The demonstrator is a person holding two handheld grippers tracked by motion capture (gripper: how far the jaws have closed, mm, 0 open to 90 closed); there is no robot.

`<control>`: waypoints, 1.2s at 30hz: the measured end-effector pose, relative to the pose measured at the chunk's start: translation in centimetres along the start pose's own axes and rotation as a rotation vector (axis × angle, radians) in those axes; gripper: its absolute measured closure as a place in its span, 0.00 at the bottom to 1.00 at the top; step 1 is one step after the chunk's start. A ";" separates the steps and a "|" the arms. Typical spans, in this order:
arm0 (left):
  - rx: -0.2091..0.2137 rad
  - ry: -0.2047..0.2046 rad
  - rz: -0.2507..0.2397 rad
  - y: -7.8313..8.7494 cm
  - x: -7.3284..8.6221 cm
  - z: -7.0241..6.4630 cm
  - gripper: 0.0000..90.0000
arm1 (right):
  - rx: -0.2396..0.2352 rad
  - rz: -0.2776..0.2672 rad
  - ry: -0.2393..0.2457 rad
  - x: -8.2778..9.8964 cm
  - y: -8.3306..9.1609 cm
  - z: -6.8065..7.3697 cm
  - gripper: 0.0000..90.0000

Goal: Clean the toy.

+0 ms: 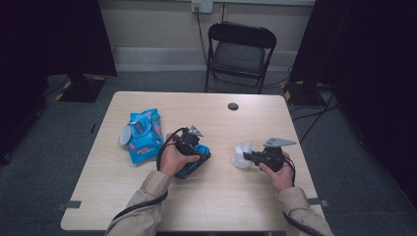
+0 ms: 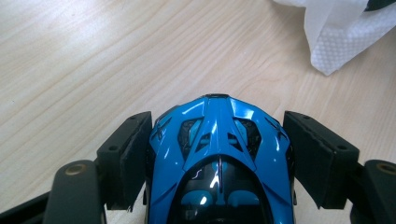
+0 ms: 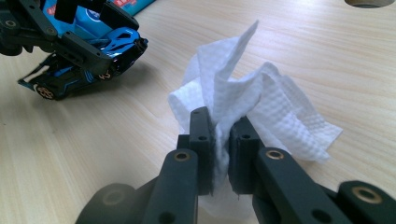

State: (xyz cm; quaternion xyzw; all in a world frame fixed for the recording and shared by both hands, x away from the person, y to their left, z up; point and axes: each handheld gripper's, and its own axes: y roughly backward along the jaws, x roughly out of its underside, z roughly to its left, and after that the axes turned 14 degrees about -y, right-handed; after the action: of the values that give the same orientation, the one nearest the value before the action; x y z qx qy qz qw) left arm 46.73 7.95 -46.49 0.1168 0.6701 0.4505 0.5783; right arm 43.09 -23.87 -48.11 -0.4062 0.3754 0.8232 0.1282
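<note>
You are gripping the blue toy car (image 2: 219, 154) in your left gripper's (image 1: 193, 142) jaws and pinching the white tissue (image 3: 252, 107) in your right gripper's (image 3: 219, 140) jaws near the bench's front edge, wiping not yet begun

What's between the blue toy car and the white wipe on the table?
Nothing: bare wood separates the blue toy car from the white wipe, clearest in the right gripper view.

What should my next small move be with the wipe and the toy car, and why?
Probably bring the wipe across to the car and start rubbing its blue shell. The right gripper already pinches the wipe, the left gripper holds the car by its sides just off the table, and bare wood separates them.
</note>
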 end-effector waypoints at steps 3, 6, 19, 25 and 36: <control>0.002 0.007 0.013 -0.4 0.1 0.0 0.29 | 0.023 0.004 0.014 0.0 -0.1 -0.1 0.90; 0.003 0.014 0.012 -0.7 0.2 0.1 0.29 | 0.036 0.005 0.023 0.0 -0.2 -0.1 0.89; -0.006 0.034 0.027 -1.6 0.3 0.5 0.29 | 0.068 0.005 0.030 0.0 -0.4 -0.6 0.88; 0.003 0.039 0.028 -1.8 0.2 0.8 0.29 | 0.074 0.007 0.031 0.0 -0.6 -0.8 0.88; -0.011 0.062 0.038 -2.2 -0.1 1.3 0.29 | 0.091 0.004 0.022 0.1 -0.5 -1.2 0.88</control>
State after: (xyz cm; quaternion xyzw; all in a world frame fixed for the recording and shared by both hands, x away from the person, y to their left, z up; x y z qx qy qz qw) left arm 48.68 7.21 -48.00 0.1124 0.6827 0.4687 0.5492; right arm 43.99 -24.39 -48.92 -0.4082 0.4147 0.8010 0.1409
